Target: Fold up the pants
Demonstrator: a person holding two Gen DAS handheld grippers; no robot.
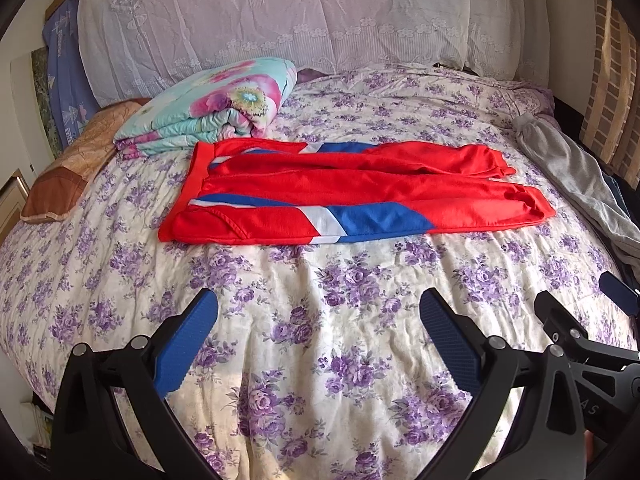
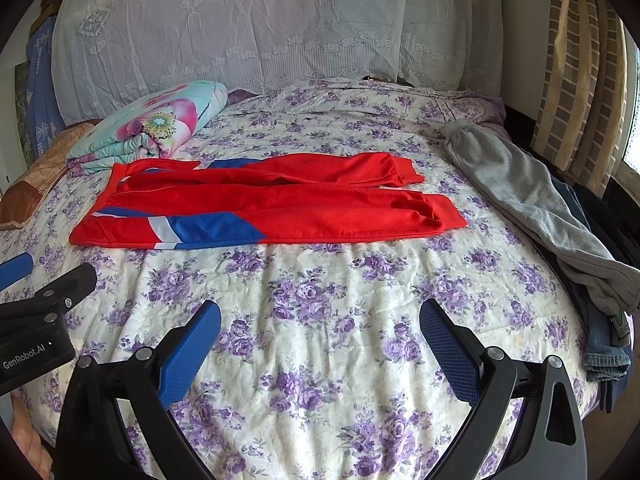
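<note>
Red pants (image 1: 352,192) lay flat across bedspread (image 1: 320,360), both legs side by side, waistband toward the folded floral quilt (image 1: 208,112), cuffs toward the grey garment (image 1: 580,192). Blue and white stripes visible along near leg and at far hip. Far edge of waistband just beside quilt, contact unclear. Not folded yet, slightly rumpled at cuffs.

Left gripper (image 1: 318,344) hovered over bare bedspread on near side of pants, well apart from them, pointed forward toward pants at a shallow downward angle. Jaws spread wide, nothing between blue pads (image 1: 188,344). Nothing held.

Right gripper (image 2: 320,348) likewise hovered near side of pants, apart from fabric, aimed forward at pants' near edge. Jaws spread wide, blue pads (image 2: 448,352) bare, gripped nothing. Seen in left wrist view at right edge, beside left gripper, level with it. Left gripper body seen at left edge of right wrist view, side by side with right one.

Grey garment stretched along bed edge past pants' cuffs, not touching pants. Denim item (image 2: 604,344) hung off bed edge beside grey garment. Brown pillow (image 1: 68,176) beyond waistband end, next to quilt. Lace curtain (image 1: 312,12) behind bed, far side of pants. Striped curtain (image 2: 576,80) past grey garment.
</note>
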